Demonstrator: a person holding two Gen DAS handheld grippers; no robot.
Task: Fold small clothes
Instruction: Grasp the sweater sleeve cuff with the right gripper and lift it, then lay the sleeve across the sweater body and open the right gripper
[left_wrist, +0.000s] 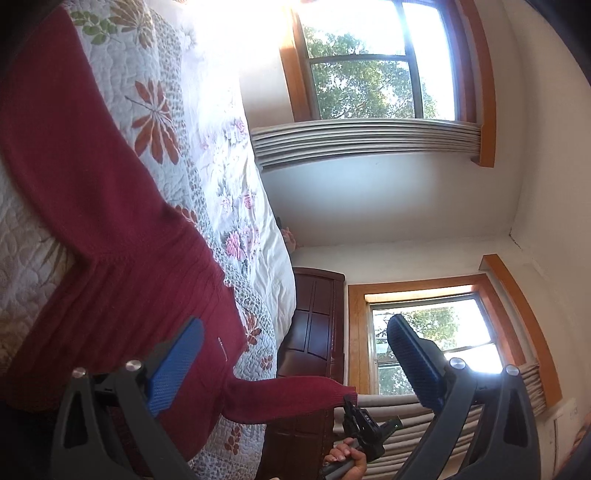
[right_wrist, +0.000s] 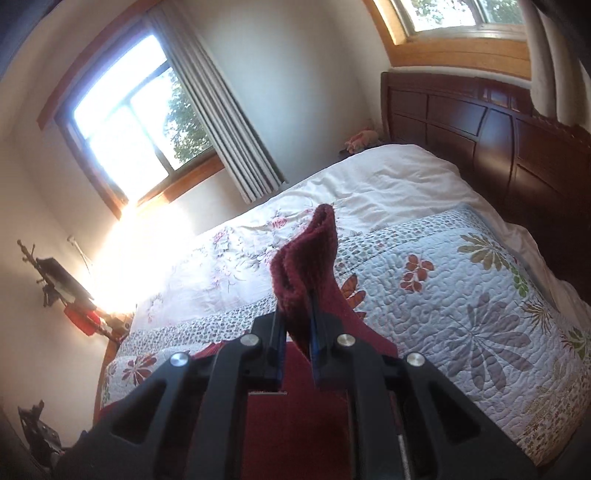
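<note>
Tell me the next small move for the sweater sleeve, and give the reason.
Probably carry the right gripper inward, laying the sleeve cuff across the red sweater. It is shut on the cuff, the sleeve stretches out beyond the sweater's body on the quilt, and the left gripper hangs open, holding nothing, so the right one alone controls the fold.

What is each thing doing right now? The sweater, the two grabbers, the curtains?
Sweater: spread on the quilt, one sleeve lifted.
Sleeve: pinched and held up off the bed.
Right gripper: shut on the sleeve.
Left gripper: open, holding nothing.
Quilt: flat on the bed.
Curtains: pulled aside.
</note>
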